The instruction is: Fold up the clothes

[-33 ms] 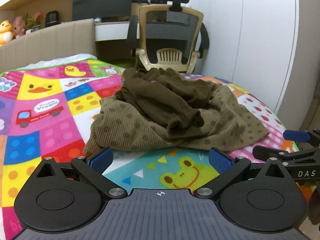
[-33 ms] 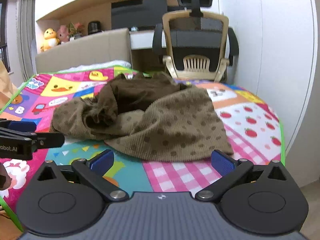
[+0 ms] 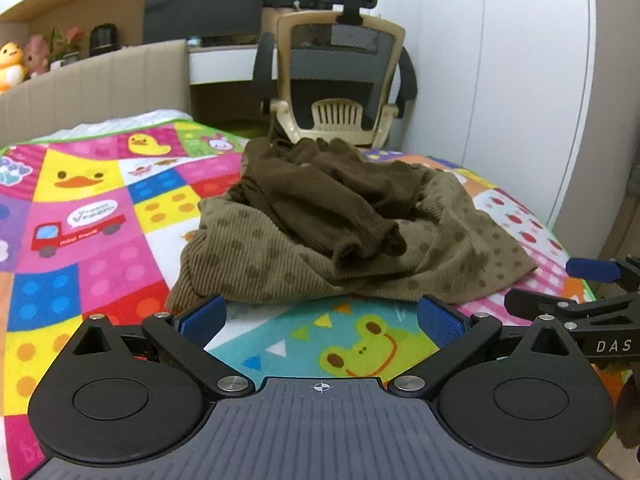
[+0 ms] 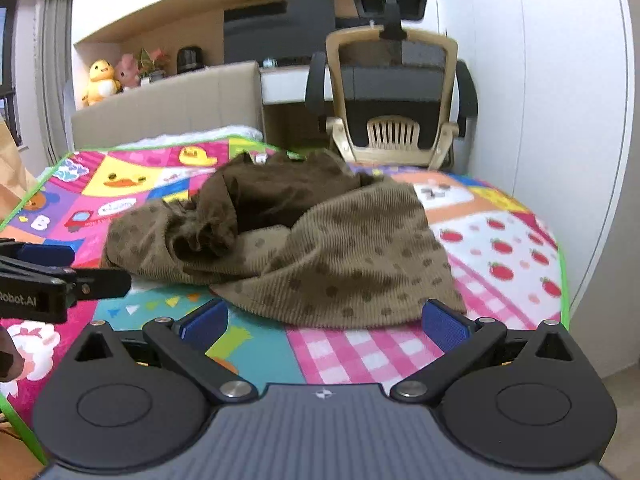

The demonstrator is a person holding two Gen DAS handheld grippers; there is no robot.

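While both grippers are held low at the near edge of a bed, a crumpled brown garment (image 3: 320, 236) is seen lying on a bright cartoon-print mat (image 3: 80, 216), just beyond their fingertips. In the left wrist view, the left gripper (image 3: 322, 316) is spread wide with nothing between its blue pads (image 3: 202, 316), and the garment sits at 12 o'clock from it, its near hem just above the pad tips. The garment is made up of a lighter dotted corduroy layer spread flat, with a darker ribbed part (image 3: 320, 200) bunched on top of it. At 3 o'clock in this view, the right gripper (image 3: 576, 284) is partly seen from the side, near the garment's right corner. In the right wrist view, the right gripper (image 4: 324, 322) is likewise spread wide and empty, and the garment (image 4: 320, 248) lies at 12 o'clock, its hem touching or just above the right pad (image 4: 444, 322); which of the two cannot be told. At 9 o'clock there, the left gripper (image 4: 60, 268) reaches in towards the garment's left edge. Beyond the bed, at 12 o'clock, an office chair (image 4: 394, 92) stands before a desk, and a yellow plush duck (image 4: 98, 80) sits on a ledge at 10 o'clock.
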